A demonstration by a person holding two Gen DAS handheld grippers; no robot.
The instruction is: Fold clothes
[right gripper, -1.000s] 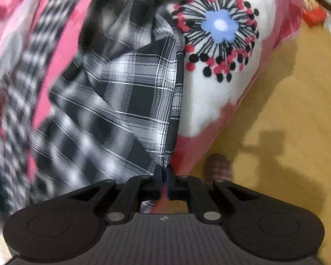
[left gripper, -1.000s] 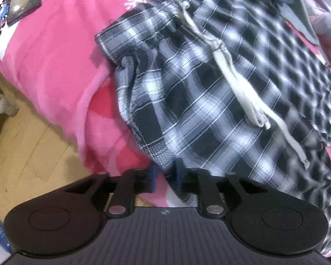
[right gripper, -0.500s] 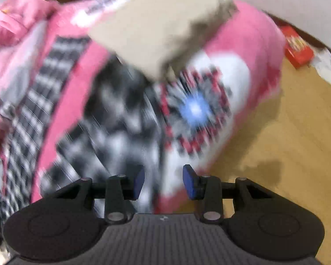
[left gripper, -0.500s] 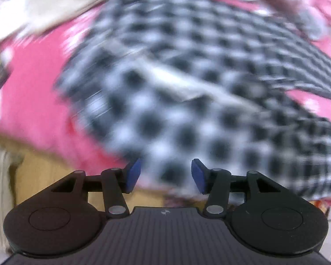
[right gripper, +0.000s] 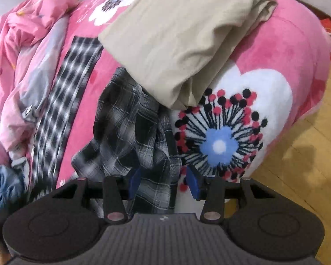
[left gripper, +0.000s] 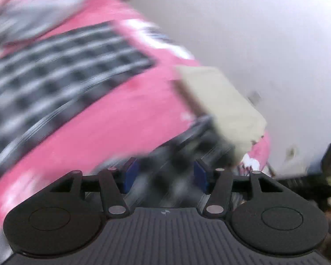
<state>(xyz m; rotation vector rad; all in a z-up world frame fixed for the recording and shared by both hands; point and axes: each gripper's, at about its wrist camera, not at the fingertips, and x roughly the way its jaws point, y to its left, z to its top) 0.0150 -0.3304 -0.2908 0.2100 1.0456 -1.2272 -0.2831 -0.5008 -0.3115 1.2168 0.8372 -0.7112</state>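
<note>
Pointing down: both claws angle steeply toward a pink blanket (right gripper: pixel 298 50) on a bed.
Right claw (right gripper: pixel 163 182): jaws opening, about half apart; the dark plaid shorts (right gripper: pixel 132 137) lie between the blue pads, but the pads do not press them.
Left claw (left gripper: pixel 164 174): jaws opening, about half apart; blurred dark plaid cloth shows behind the gap; nothing visibly gripped.
Edges: the blanket's rounded edge drops to wooden floor (right gripper: pixel 302 159) on the right.
Open room: bare floral blanket just right of the shorts.
Shorts: crumpled, in a loose heap, their top tucked under a folded beige garment (right gripper: pixel 178 35).
Beside: a checked strip (right gripper: pixel 61 110) lies left.
</note>
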